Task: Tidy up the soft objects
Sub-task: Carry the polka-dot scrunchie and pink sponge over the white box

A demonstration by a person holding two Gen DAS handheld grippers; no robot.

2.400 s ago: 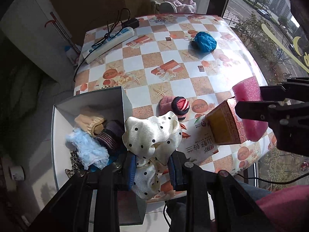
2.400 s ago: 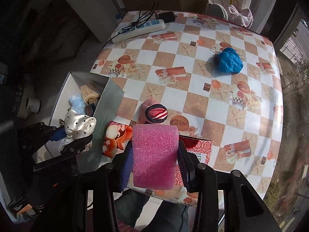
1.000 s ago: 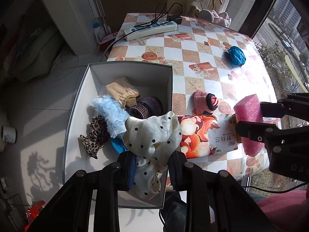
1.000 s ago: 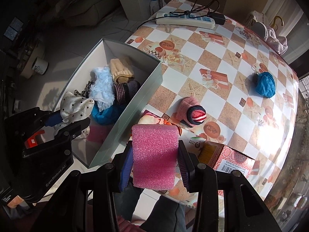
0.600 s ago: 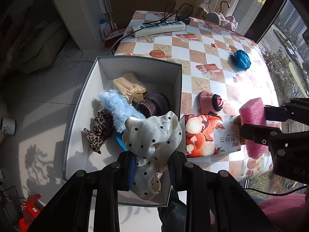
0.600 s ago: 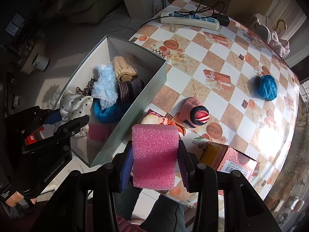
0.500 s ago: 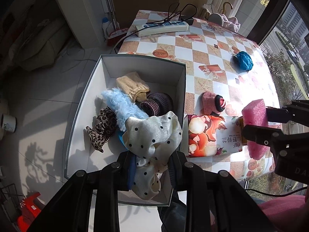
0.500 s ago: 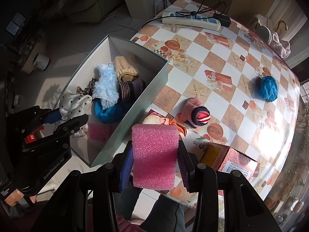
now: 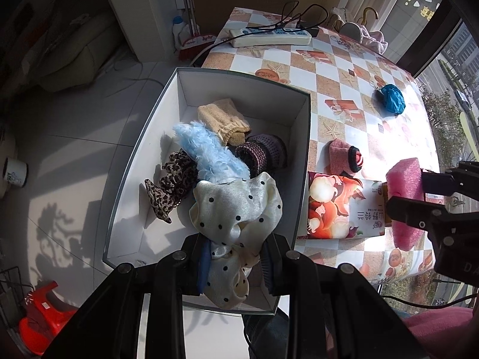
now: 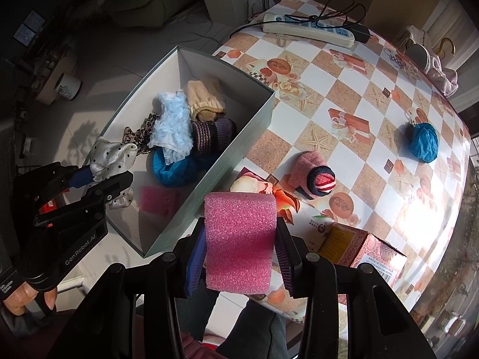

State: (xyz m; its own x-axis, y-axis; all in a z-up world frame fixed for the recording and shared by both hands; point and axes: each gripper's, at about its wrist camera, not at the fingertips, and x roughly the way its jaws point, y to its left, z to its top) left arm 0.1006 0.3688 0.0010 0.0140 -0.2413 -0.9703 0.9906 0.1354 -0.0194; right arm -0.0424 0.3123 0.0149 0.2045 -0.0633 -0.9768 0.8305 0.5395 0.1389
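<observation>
Box (image 9: 302, 137) nearer; scarf (image 9: 236, 209) between jaws.

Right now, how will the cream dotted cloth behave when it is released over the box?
The cream dotted cloth probably drops limply; it already sags in folds between the left hand-held gripper. It looks light and satiny, so it may slide across the pile in the box.
</observation>
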